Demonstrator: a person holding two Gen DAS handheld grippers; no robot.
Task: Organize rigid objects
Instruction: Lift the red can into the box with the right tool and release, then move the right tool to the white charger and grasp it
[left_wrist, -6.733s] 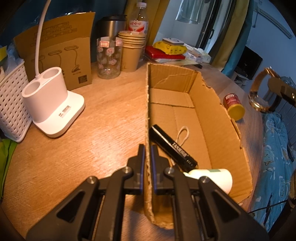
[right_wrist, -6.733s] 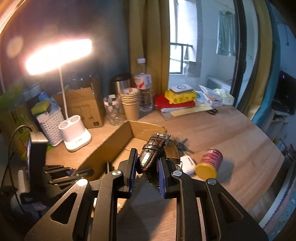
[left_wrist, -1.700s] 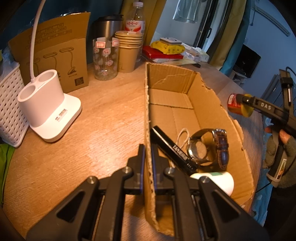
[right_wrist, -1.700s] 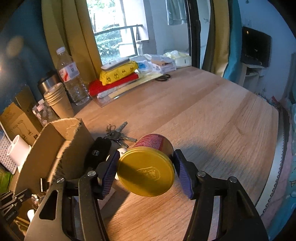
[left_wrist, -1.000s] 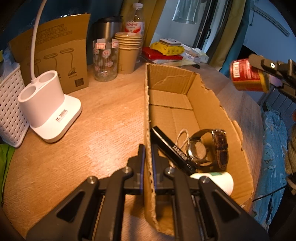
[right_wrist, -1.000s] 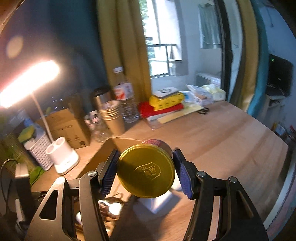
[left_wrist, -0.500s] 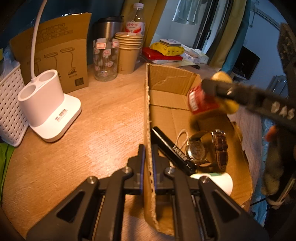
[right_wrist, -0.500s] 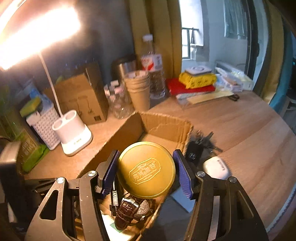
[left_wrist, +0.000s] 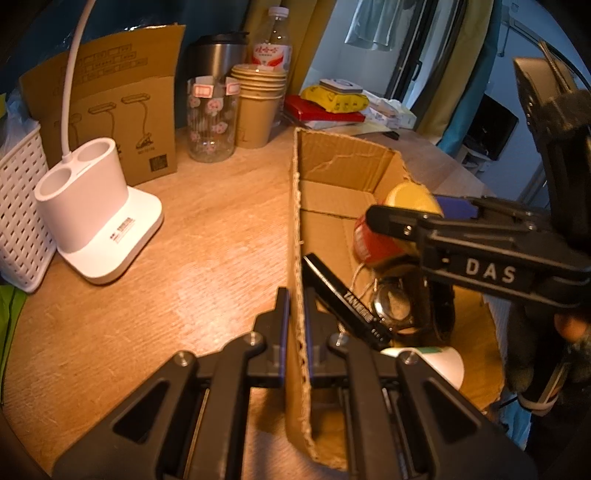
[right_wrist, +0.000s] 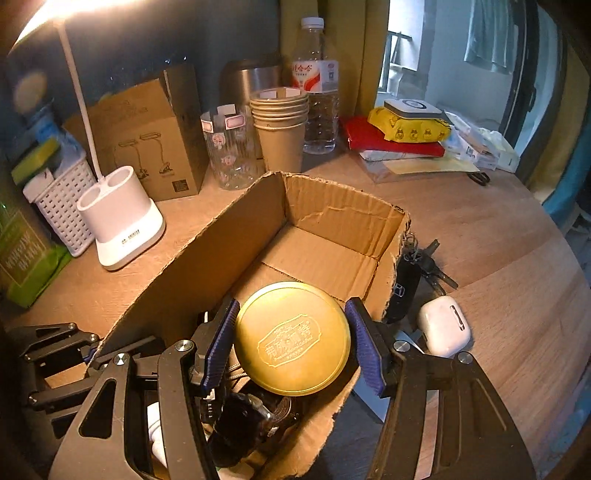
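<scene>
box (right_wrist: 343, 221): watch (left_wrist: 397, 308), pen case (left_wrist: 345, 297) inside | keys (right_wrist: 430, 264), earbud case (right_wrist: 443, 326) right | lamp base (right_wrist: 120, 218) left

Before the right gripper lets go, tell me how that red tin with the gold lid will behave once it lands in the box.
The red tin is a rigid cylinder held lying sideways by the right gripper, so it will probably roll once released. The cardboard box walls should stop it. It may knock the watch just beneath; its smooth gold lid looks slippery.

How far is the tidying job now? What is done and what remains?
Done: the watch, the black bar and a white item lie in the cardboard box. In hand: the right tool holds the yellow-lidded can over the box; the left tool pinches its wall. Left: the keys and white earbud case lie outside.
</scene>
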